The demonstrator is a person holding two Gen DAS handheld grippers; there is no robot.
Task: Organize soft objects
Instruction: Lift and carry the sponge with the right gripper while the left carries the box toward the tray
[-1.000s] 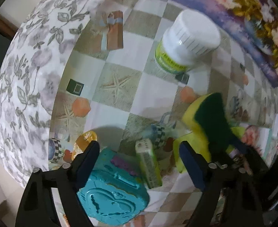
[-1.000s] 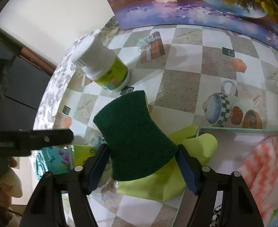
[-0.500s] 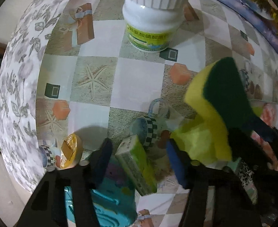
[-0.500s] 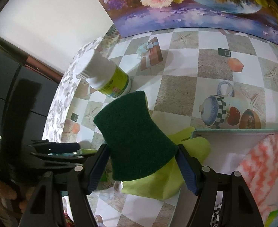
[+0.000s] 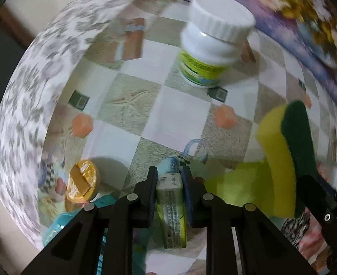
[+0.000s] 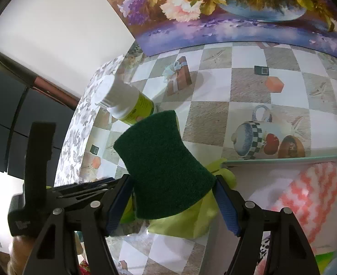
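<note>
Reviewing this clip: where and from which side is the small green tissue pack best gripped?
From above, across its two broad faces. The tissue pack stands on its narrow edge, so its thin width fits between the left gripper, whose just-closing jaws already pinch it there.

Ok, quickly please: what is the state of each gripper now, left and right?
Left gripper: its jaws have just been closing and now pinch the small green packet.
Right gripper: closed on the green-and-yellow sponge.

White jar [image 5: 210, 45] upright on checkered tablecloth [image 5: 175, 116], floral painting [image 6: 225, 11] behind, yellow tape roll [image 5: 82, 181] nearby
</note>
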